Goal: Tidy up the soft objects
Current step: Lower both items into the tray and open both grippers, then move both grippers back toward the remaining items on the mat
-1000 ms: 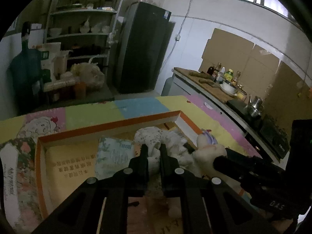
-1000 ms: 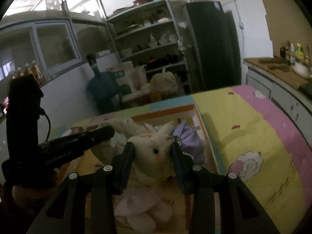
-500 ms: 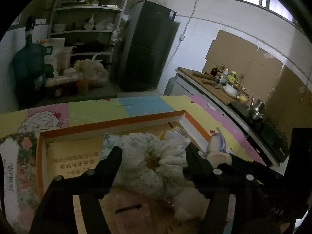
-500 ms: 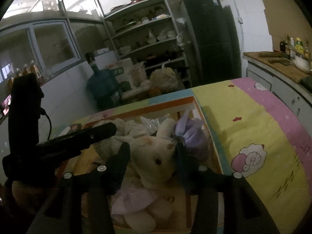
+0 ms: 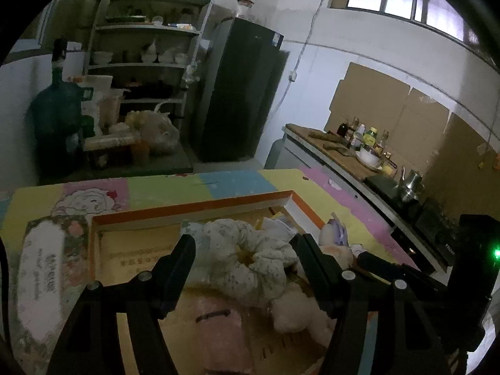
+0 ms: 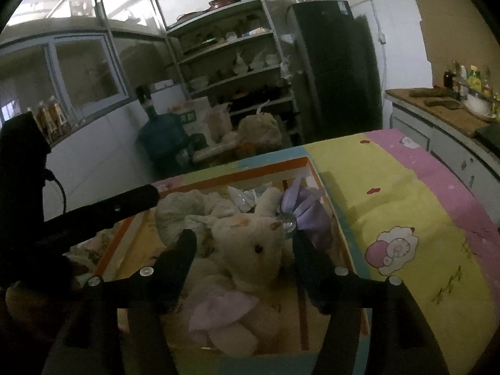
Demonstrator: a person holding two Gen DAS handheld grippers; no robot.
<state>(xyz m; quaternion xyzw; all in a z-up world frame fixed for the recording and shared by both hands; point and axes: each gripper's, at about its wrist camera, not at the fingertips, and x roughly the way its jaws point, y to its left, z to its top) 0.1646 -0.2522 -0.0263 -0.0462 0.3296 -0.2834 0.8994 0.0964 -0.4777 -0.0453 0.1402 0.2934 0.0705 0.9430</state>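
**Both grippers let go over the box of soft toys**

Since a second ago both grippers have spread: the left gripper point(image 5: 245, 243), then pinched on the pale flowered cloth ring point(image 5: 250, 261), now stands wide open around it, and the right gripper point(image 6: 242, 240), then closed on the cream plush rabbit point(image 6: 250, 243), now has its fingers clear on either side of the rabbit's head.

Both toys lie inside the shallow orange-rimmed box point(image 5: 193, 207) on the worktop covered with a bright cartoon mat point(image 6: 406, 206). The ring rests toward the middle of the box; the rabbit sits against the box's right side, touching a lilac bow point(image 6: 307, 209) and overlapping a pink cloth piece point(image 6: 222, 307) beneath it.

These things look light and limp. They would likely squash under a pinch and sag when lifted, so a hold on the thick roll of the ring, or across the rabbit's head or body, seems safer than an ear or the bow.

Each gripper points forward and slightly down into the box, the left one's body showing at the left edge of the right wrist view, the two close side by side.
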